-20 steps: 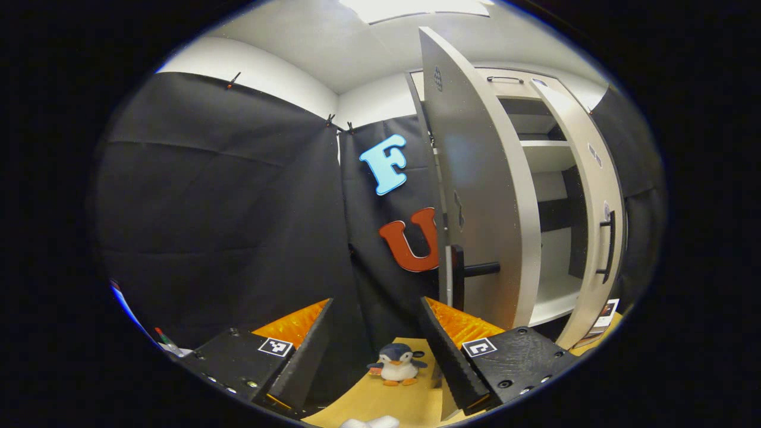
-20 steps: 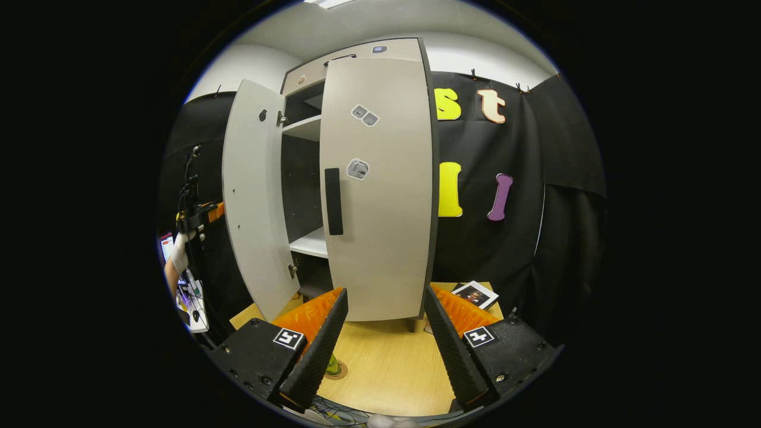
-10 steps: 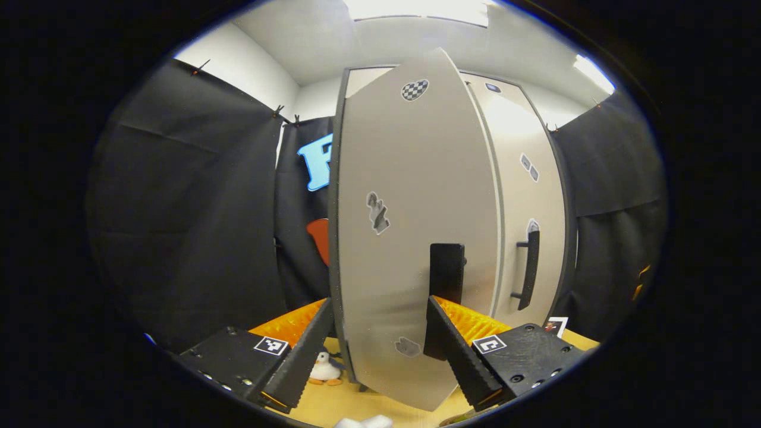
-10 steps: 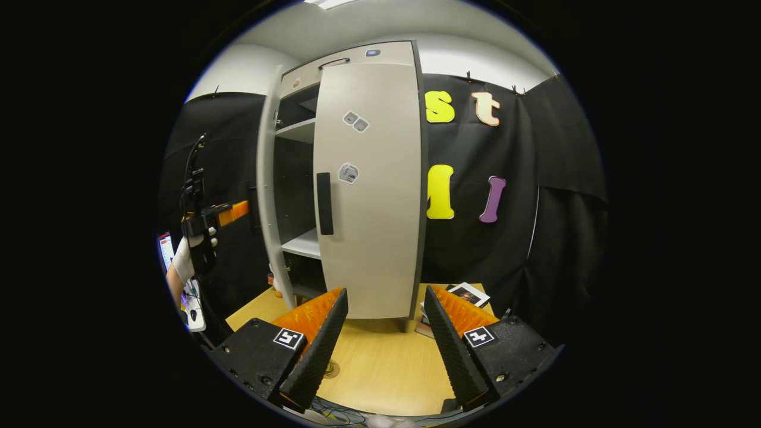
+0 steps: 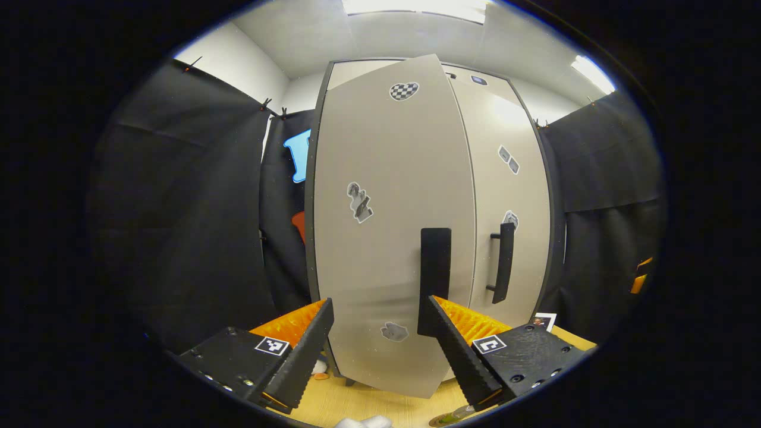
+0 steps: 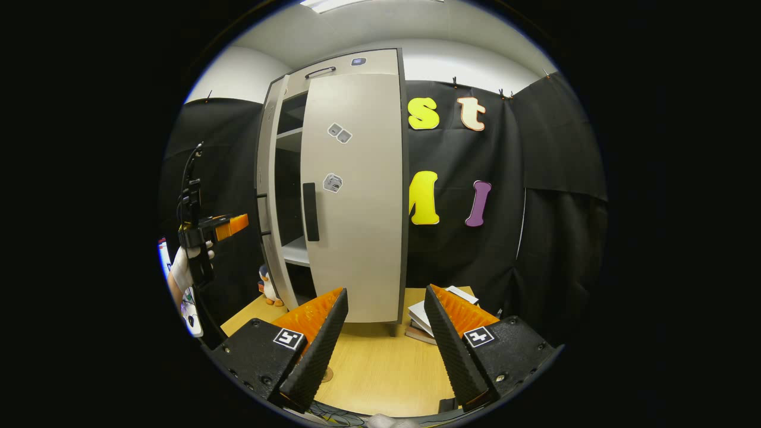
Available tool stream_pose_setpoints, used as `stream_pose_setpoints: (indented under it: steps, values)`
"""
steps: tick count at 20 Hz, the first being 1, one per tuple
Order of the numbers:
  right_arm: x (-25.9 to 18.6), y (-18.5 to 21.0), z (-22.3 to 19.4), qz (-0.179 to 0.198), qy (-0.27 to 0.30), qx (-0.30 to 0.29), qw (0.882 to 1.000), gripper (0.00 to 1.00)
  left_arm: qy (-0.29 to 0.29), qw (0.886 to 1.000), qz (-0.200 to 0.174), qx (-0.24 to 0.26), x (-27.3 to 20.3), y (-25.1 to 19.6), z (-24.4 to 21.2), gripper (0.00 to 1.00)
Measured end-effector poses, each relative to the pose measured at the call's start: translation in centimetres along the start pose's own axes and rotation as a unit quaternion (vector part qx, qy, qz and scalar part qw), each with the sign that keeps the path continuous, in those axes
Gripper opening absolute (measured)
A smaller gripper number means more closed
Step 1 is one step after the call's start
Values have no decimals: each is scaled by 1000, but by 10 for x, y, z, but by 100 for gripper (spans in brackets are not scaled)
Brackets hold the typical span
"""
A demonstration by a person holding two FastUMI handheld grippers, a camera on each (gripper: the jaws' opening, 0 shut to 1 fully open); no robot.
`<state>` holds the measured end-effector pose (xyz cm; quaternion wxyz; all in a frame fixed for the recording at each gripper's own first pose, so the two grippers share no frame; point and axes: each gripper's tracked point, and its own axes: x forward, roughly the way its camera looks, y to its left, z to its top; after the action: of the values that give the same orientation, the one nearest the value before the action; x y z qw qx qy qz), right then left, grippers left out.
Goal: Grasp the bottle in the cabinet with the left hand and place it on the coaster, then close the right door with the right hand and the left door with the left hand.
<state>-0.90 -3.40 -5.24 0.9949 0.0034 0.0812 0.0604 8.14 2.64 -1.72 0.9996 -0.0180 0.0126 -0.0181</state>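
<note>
Standing upright at frame centre, the left door [image 5: 386, 238] is sitting slightly ajar beside the closed right door [image 5: 511, 202], its handle [image 5: 435, 261] running vertically. Left tongs [image 5: 374, 339] are gaping wide, empty; right tongs [image 6: 383, 333] are gaping empty over the desk [image 6: 380, 362].

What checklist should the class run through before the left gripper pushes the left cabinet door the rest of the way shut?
1. Right door shut: ok.
2. Left door shut: not ok, a gap still shows at the shelves in the right gripper view.
3. Left gripper open, facing the door: ok.
4. Right gripper open, back from the cabinet: ok.
5. Penguin toy clear of the door's swing: cannot tell.
6. Bottle on coaster: cannot tell.
</note>
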Motion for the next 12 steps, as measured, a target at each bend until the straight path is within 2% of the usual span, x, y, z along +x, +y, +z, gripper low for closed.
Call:
stream_pose_setpoints:
  steps: [8, 12]
  values:
    - [1, 10, 18, -12, -31, 19, 999, 81, -3, 1000, -16, 10, -38, -19, 12, 96]
    - [5, 13, 19, -15, -30, 25, 999, 81, 2, 999, -11, 34, -62, -23, 9, 96]
